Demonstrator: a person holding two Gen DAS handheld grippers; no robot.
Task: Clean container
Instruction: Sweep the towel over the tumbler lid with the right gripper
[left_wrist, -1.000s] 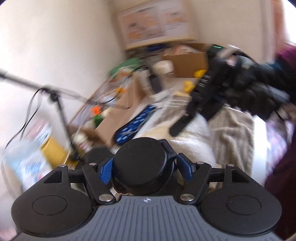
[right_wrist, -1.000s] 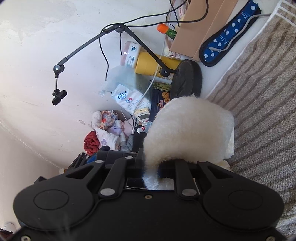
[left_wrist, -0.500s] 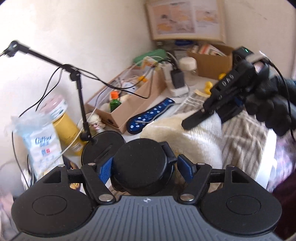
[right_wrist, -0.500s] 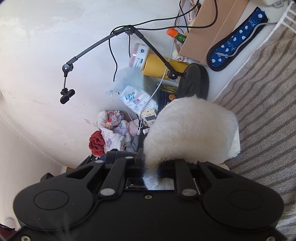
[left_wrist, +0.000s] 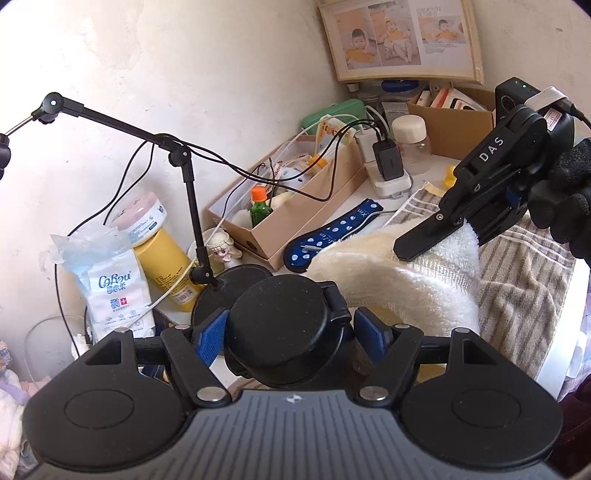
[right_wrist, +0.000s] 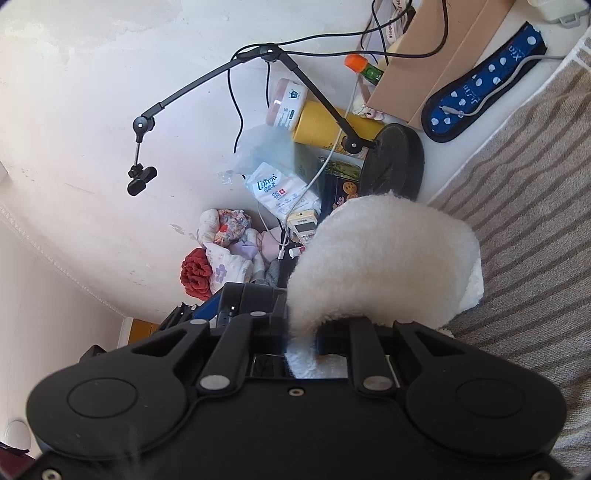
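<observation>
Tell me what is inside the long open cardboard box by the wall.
In the cardboard box: a green bottle with orange cap, cables, small toys. Its near wall hides whatever lies lower.

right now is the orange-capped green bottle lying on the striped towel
No, the green bottle stands upright inside the open cardboard box, well apart from the striped towel.

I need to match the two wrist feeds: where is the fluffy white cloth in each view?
Left wrist view: the fluffy white cloth arcs across the centre right, its far end pinched in the right gripper.
Right wrist view: it bulges at centre, right above that gripper's shut jaws.
Shared landmark: the blue dotted strap, beside the striped towel.
</observation>
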